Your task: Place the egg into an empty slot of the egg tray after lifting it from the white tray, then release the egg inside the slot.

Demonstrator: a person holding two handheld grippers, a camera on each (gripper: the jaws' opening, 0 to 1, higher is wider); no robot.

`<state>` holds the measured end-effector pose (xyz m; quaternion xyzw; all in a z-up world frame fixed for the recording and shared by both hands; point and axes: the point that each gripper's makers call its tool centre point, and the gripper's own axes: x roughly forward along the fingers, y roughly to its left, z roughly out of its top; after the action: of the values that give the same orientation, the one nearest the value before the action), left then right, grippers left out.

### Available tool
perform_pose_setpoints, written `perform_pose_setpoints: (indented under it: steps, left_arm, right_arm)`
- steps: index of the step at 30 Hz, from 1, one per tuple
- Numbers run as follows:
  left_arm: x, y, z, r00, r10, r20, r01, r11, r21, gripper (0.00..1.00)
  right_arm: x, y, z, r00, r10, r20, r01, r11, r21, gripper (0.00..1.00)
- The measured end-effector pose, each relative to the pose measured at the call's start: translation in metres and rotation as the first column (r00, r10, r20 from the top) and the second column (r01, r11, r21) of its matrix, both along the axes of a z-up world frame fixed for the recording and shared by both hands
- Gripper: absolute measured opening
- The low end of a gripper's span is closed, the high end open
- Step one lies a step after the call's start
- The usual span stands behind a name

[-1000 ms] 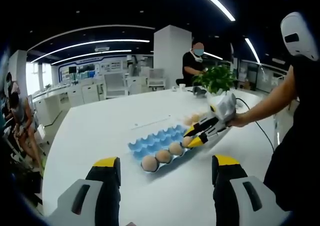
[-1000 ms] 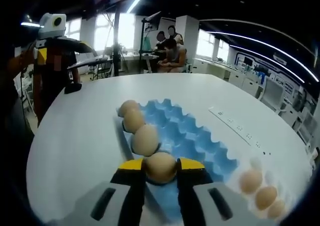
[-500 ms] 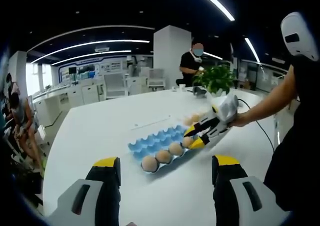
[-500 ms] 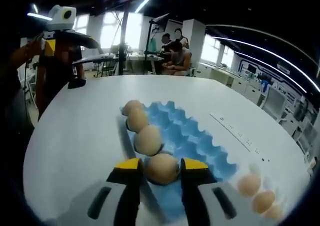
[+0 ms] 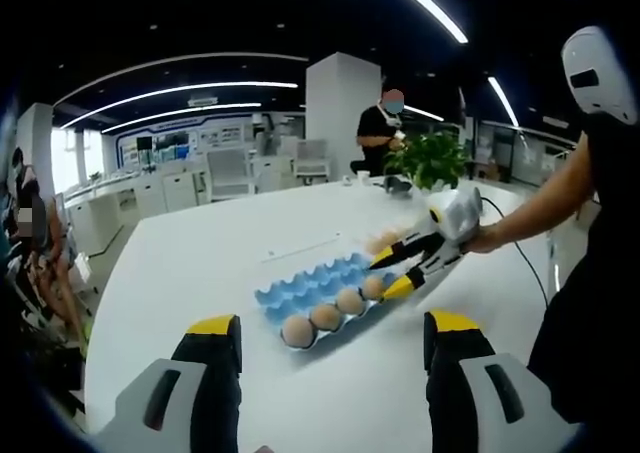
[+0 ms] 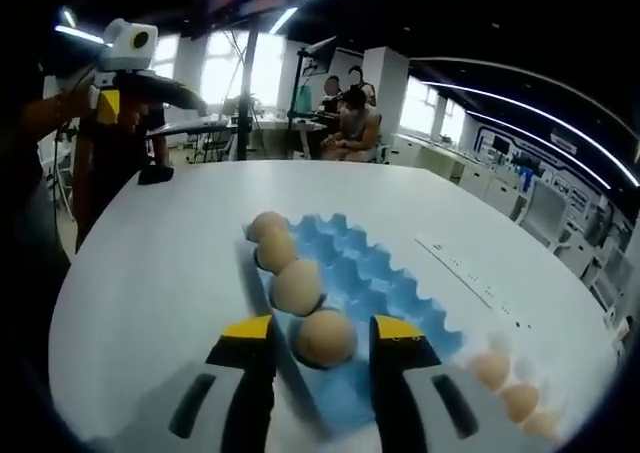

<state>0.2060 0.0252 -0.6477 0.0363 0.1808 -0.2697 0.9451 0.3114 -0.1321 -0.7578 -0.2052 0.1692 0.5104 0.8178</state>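
A blue egg tray (image 6: pixel 375 273) lies on the white table with a row of several brown eggs along its near edge. The nearest egg (image 6: pixel 324 338) sits in a slot between the jaws of my right gripper (image 6: pixel 322 329), which is open, with a gap on each side of the egg. In the left gripper view the right gripper (image 5: pixel 392 273) stands spread at the right end of the blue tray (image 5: pixel 310 281), by the end egg (image 5: pixel 373 286). My left gripper (image 5: pixel 332 325) hangs open over bare table, short of the tray.
More eggs (image 6: pixel 490 370) lie on the white tray at the lower right. A white power strip (image 6: pixel 465 273) lies beyond the blue tray. A potted plant (image 5: pixel 432 158) stands at the far table edge, with a person (image 5: pixel 385 128) behind it. Other people sit at desks.
My right gripper's jaws have spread apart and let go of the egg, which now rests in its slot. The left gripper has stayed where it was.
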Motion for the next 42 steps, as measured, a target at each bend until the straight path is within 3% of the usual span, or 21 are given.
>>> perform_pose_setpoints:
  steps: [13, 42]
  left_arm:
    - [0.002, -0.003, -0.001, 1.000, -0.011, -0.001, 0.011, 1.000, 0.005, 0.75]
    - [0.007, -0.010, 0.001, 1.000, -0.026, 0.004, 0.026, 1.000, 0.001, 0.75]
  right_arm:
    - [0.003, -0.026, 0.007, 0.999, -0.050, 0.005, 0.050, 0.999, 0.012, 0.37]
    - [0.004, -0.097, 0.003, 0.985, -0.170, 0.018, 0.171, 0.985, -0.035, 0.36]
